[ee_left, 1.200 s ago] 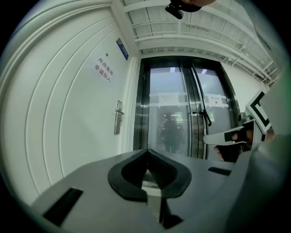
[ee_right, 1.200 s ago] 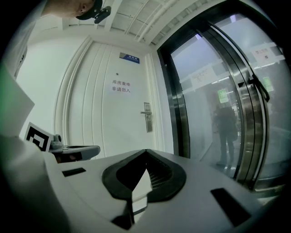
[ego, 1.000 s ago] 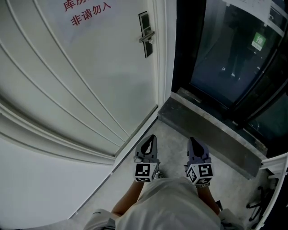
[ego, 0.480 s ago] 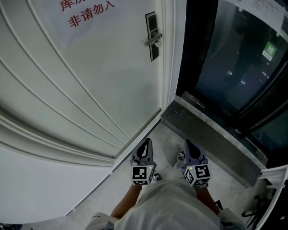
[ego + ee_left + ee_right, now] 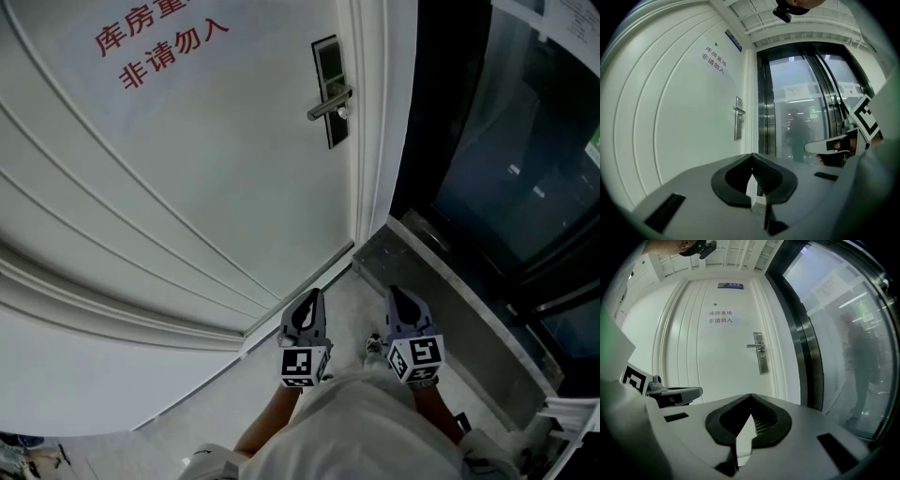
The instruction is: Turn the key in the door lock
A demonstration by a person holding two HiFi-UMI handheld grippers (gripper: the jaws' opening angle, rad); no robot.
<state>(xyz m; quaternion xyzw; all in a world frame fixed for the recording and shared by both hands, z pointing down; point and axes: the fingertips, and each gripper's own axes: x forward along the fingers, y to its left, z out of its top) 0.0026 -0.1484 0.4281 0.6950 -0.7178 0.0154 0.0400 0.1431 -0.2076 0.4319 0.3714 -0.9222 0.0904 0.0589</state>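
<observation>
At the bottom centre of the head view, we hold the left gripper (image 5: pixel 312 300) and the right gripper (image 5: pixel 396 298) low and side by side, close to our body. Each gripper's own view shows its jaws pressed together with nothing between them.

The white door (image 5: pixel 187 206) fills the left and centre of the frame. Its dark lock plate (image 5: pixel 329 91) and silver handle (image 5: pixel 328 101) sit at upper centre, well apart from both grippers. A small pale thing (image 5: pixel 343 112) hangs just under the handle; it may be the key, but it is too small to tell.

Over the last second the lock plate has slid right and a little down in the frame, and the dark glass wall (image 5: pixel 506 169) at the right takes up less of it. We judge that we are walking up to the door. The turn has not begun: a gripper must yet rise to the lock and open for the key.
</observation>
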